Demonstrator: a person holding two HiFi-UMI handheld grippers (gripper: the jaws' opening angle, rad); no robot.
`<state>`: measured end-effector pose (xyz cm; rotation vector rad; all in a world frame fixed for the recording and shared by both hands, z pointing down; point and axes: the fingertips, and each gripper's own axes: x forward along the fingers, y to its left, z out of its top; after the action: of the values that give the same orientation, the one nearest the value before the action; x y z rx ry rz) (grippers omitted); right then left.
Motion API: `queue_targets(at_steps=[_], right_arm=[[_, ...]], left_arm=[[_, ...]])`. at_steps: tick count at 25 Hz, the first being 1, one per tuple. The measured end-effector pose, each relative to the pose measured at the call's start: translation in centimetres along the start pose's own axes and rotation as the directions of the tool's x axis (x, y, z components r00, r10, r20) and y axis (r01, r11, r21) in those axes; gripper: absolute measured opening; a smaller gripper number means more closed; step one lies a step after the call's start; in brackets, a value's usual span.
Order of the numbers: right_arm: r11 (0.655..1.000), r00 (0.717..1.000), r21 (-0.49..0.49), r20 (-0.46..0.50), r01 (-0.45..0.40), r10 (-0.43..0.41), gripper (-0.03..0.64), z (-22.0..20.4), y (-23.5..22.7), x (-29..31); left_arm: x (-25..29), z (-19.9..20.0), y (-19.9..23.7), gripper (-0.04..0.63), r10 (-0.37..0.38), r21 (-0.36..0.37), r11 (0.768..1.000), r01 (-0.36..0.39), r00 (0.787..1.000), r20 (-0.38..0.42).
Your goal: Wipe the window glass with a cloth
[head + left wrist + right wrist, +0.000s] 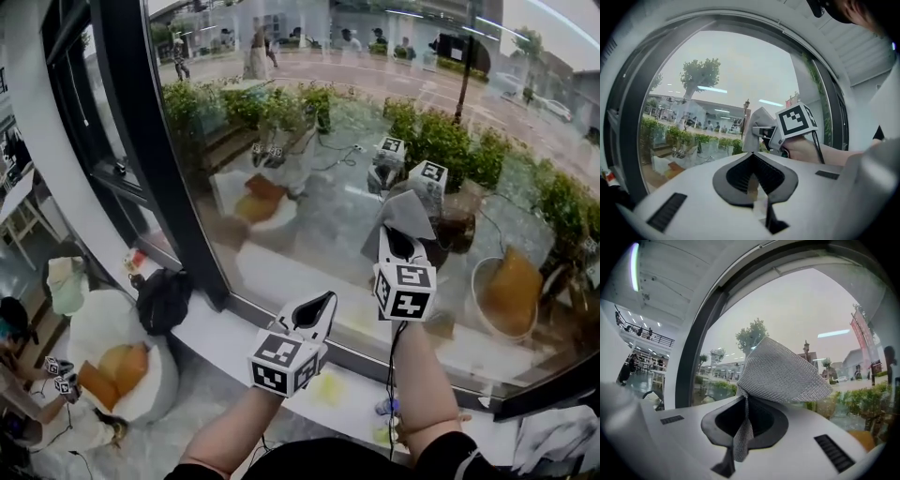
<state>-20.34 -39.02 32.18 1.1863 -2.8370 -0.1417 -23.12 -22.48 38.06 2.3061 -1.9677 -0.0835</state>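
The window glass [328,141] fills the upper head view, with plants and a street behind it. My right gripper [398,236] is raised to the pane and is shut on a grey woven cloth [405,216], which fans out above its tips against the glass. In the right gripper view the cloth [780,373] is pinched between the jaws of that gripper [743,399] and spreads wide towards the glass [797,319]. My left gripper [322,302] hangs lower and to the left, shut and holding nothing. The left gripper view shows its jaws closed [752,157], with the right gripper's cloth [757,126] beyond.
A thick black window post [155,141] stands at the left of the pane. A white sill [234,347] runs below the glass, with a yellowish patch [328,386] on it. A black bag [164,300] and a white seat with an orange cushion [117,366] lie lower left.
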Motion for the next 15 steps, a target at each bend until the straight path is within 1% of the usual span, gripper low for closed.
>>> queue_targets(at_steps=[6, 15], right_arm=[[0.997, 0.997, -0.004, -0.008, -0.074, 0.074, 0.032, -0.3, 3.5, 2.8], [0.988, 0.988, -0.004, -0.022, -0.153, 0.153, 0.032, -0.7, 7.3, 5.5]], left_arm=[[-1.6, 0.0, 2.6, 0.006, 0.083, -0.008, 0.996, -0.083, 0.996, 0.007], [-3.5, 0.4, 5.1, 0.006, 0.173, -0.006, 0.985, -0.173, 0.985, 0.015]])
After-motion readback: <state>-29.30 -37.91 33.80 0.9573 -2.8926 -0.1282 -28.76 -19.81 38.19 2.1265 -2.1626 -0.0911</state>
